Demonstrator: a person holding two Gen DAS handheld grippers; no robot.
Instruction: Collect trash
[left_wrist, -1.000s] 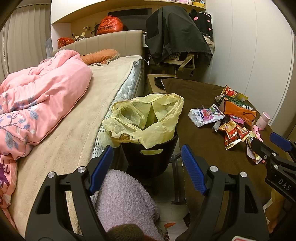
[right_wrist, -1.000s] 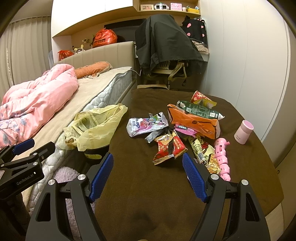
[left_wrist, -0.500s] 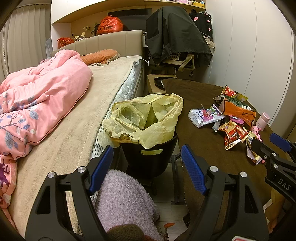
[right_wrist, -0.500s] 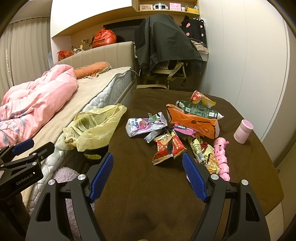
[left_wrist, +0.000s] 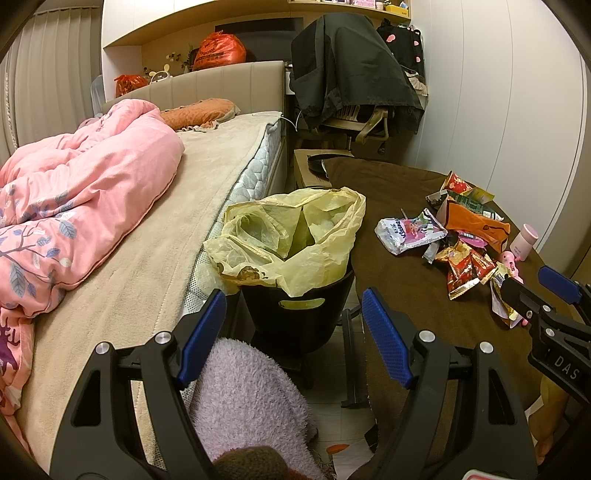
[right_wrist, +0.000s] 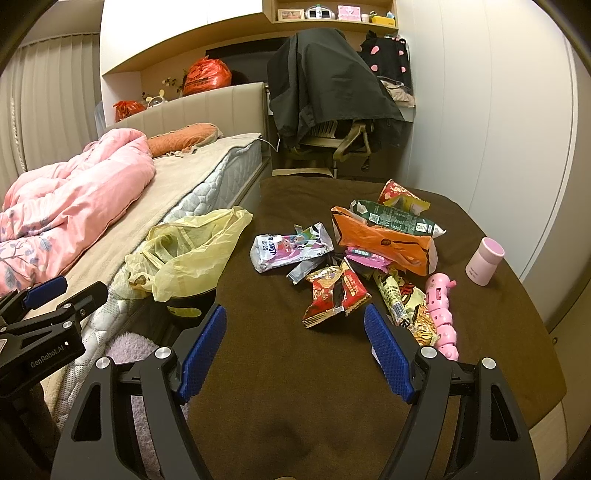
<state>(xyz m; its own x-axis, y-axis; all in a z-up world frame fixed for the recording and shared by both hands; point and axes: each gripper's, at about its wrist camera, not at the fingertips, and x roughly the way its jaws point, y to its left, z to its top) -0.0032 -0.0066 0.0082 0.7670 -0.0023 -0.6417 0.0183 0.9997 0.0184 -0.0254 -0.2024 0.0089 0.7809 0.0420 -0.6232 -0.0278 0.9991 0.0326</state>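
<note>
A pile of snack wrappers lies on the brown-covered table (right_wrist: 295, 387): a red packet (right_wrist: 334, 291), an orange bag (right_wrist: 384, 242), a white-and-purple pouch (right_wrist: 290, 247), a green packet (right_wrist: 397, 218). The pile also shows in the left wrist view (left_wrist: 461, 240). A black bin (left_wrist: 299, 314) lined with a yellow bag (left_wrist: 291, 236) stands between bed and table. My right gripper (right_wrist: 295, 332) is open and empty, just short of the red packet. My left gripper (left_wrist: 293, 317) is open and empty, in front of the bin.
A bed with a pink duvet (left_wrist: 81, 192) fills the left. A pink cup (right_wrist: 484, 266) and a pink toy (right_wrist: 441, 310) sit right of the wrappers. A chair draped with a dark jacket (right_wrist: 328, 92) stands behind the table. A fuzzy lilac cloth (left_wrist: 243, 398) lies below the left gripper.
The right gripper has crept forward toward the wrappers. The left gripper has hardly moved. Both stay open.
</note>
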